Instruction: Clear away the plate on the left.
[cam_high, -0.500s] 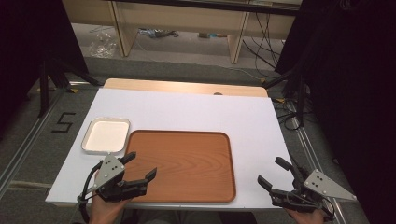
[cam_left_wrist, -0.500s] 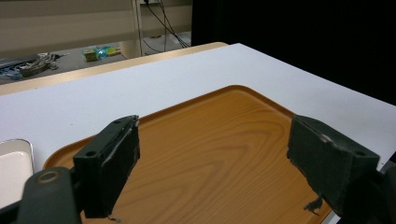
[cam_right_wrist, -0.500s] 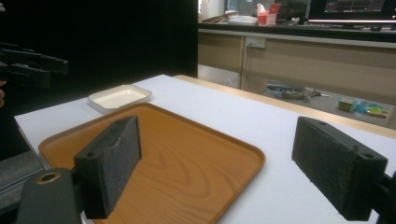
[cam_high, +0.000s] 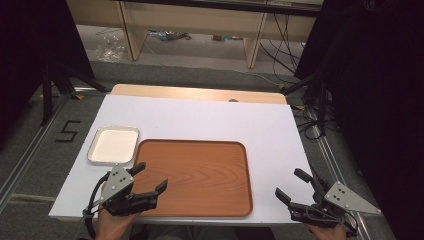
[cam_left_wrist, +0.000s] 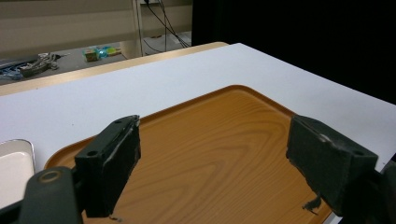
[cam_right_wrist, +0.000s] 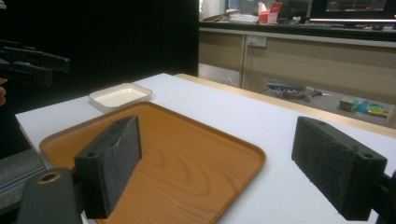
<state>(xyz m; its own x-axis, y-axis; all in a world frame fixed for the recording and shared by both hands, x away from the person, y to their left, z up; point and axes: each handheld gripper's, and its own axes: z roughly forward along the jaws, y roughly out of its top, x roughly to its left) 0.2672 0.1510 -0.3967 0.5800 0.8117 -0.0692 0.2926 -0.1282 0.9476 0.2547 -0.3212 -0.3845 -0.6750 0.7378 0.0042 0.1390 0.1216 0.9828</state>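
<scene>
Right now the white desk (cam_high: 200, 120) spreads across the middle of the high view, wooden edge along its top. Next in size, the brown tray (cam_high: 200, 172) sits low and centre in the frame, nothing on it. Just off its upper left corner, the white dish (cam_high: 114, 145) lies close beside it. Down at lower left, the left tool (cam_high: 150, 179) hangs over the tray's near left corner, released, jaws spread wide with bare tray wood between them. At lower right, the right tool (cam_high: 294, 186) hovers over the desk's white top, well apart from the tray, also released, nothing between its jaws.
</scene>
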